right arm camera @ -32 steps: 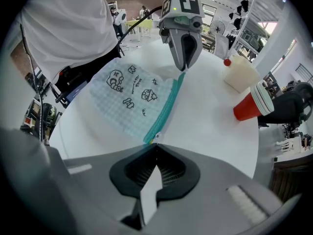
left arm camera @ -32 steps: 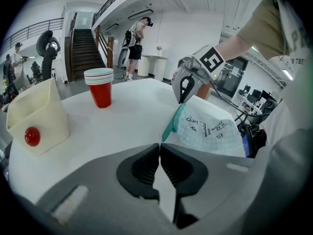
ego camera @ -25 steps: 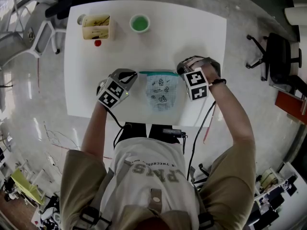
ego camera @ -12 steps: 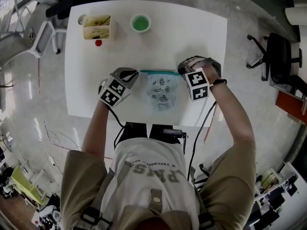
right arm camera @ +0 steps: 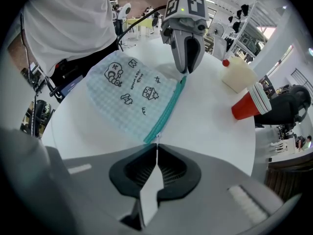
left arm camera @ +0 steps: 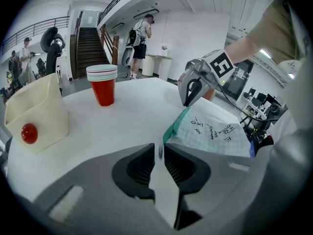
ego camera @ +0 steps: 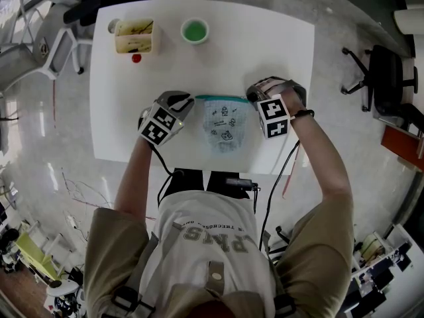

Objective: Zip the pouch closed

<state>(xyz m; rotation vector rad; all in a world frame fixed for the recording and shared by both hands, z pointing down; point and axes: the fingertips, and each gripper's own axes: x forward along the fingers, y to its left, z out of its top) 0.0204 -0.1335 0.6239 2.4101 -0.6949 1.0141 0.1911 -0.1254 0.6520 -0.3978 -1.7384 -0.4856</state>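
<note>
A pale checked pouch [ego camera: 223, 124] with a teal zipper band [right arm camera: 168, 106] lies flat on the white table [ego camera: 278, 52]. My left gripper [ego camera: 189, 101] is at the zipper's left end. Its jaws have just been opening and stand a narrow gap apart, with a thin tab [left arm camera: 159, 150] at the pouch's corner between them, unpressed. My right gripper [ego camera: 252, 97] is at the right end, pointing steeply down, and it is shut on the pouch's corner [right arm camera: 156, 140]. Each gripper also shows in the other's view: the right gripper [left arm camera: 189, 101] and the left gripper [right arm camera: 186, 68].
A cream container [ego camera: 134, 37] with a small red ball [ego camera: 135, 59] beside it stands at the table's far left. A stack of red cups [left arm camera: 103, 84] stands to its right. The table's near edge [ego camera: 199, 169] runs just below the pouch. An office chair [ego camera: 387, 78] is at the right.
</note>
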